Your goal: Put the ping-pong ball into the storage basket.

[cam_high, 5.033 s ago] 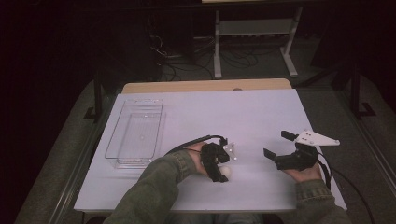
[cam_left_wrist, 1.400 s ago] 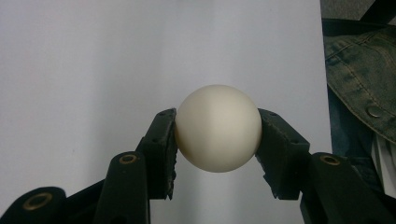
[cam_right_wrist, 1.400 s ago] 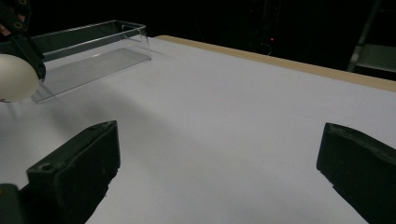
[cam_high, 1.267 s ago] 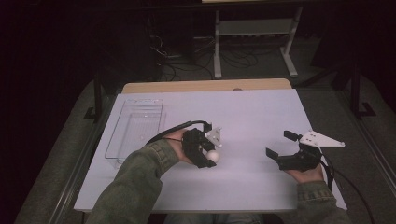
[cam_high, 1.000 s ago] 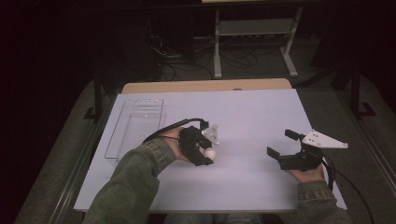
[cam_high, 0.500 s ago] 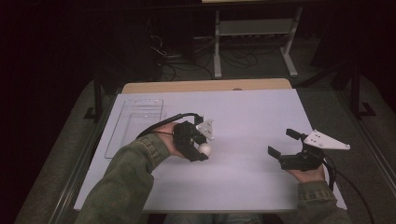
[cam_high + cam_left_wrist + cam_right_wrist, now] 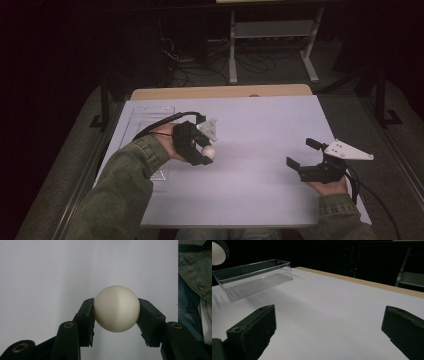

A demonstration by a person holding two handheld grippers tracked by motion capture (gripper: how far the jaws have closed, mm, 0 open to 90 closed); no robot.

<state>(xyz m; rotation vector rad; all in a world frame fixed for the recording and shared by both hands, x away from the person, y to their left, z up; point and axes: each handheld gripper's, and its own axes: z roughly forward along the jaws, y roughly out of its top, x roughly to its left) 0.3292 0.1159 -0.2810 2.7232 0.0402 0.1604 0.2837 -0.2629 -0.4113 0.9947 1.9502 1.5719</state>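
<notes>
A cream-white ball [image 7: 116,308] sits squeezed between the two black jaws of my left gripper [image 7: 116,315], held above the white table. From above, the same ball [image 7: 208,151] and left gripper [image 7: 204,154] hang over the table's left-middle, just right of a clear plastic tray [image 7: 148,125]. My right gripper [image 7: 301,153] rests at the table's right side, jaws wide open with nothing between them. In the right gripper view the right gripper [image 7: 329,322] faces the tray [image 7: 254,277], and the ball [image 7: 217,252] shows at the upper left corner.
The white table sheet [image 7: 260,125] has a wooden edge [image 7: 220,91] at the far side. Behind it, a metal stand [image 7: 272,35] and cables lie on the dark floor. The person's green sleeves [image 7: 120,195] come in from the bottom.
My left gripper has carried the ball up and leftward, toward the clear tray. The right gripper has stayed where it was.
</notes>
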